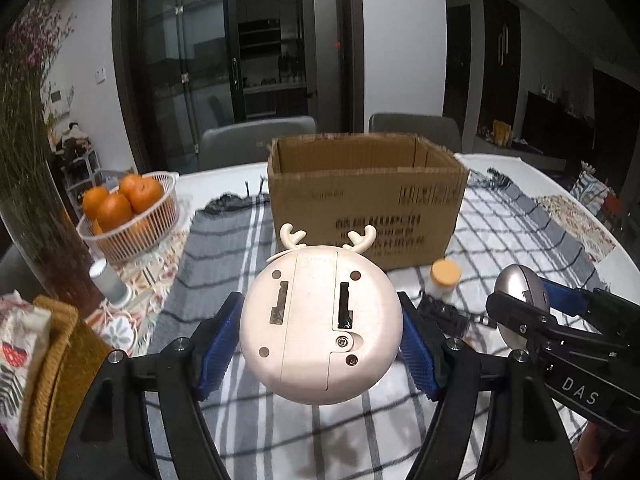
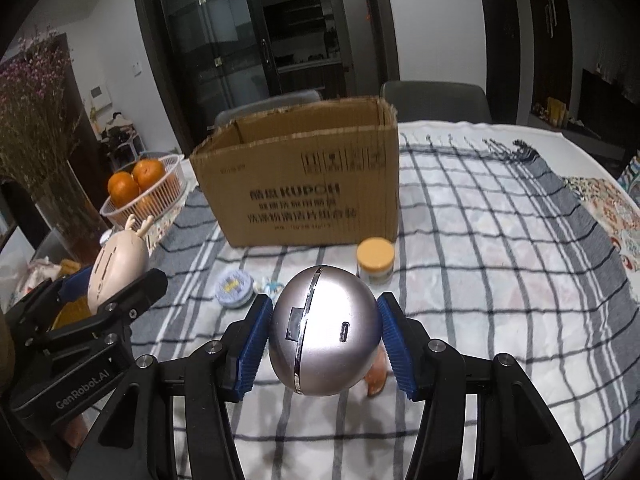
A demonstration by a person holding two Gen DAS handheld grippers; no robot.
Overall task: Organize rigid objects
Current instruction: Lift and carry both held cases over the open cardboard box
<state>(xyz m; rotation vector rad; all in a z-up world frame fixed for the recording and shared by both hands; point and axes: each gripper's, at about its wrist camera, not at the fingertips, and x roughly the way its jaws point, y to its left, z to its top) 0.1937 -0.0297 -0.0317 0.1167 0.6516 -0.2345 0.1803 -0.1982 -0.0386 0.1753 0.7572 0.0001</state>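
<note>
The left gripper (image 1: 321, 330) clamps a round cream gadget with antlers (image 1: 320, 320) between its blue pads, lifted above the checked cloth (image 1: 500, 232), its flat underside facing the camera. At 3 o'clock from it, the right gripper (image 2: 325, 330) squeezes a silver egg-shaped device (image 2: 324, 328) by its sides, also held clear of the table. Just beyond, at 1 o'clock from the silver device, a small jar with a yellow lid (image 2: 376, 260) stands on the cloth; a round blue-grey tin (image 2: 235, 288) lies at 10 o'clock. Farther back, at 12 o'clock, an open cardboard box (image 2: 304, 184) sits on the cloth. At 10 o'clock, a white basket (image 1: 132, 236) of oranges (image 1: 124, 198) rests near the table's edge.
</note>
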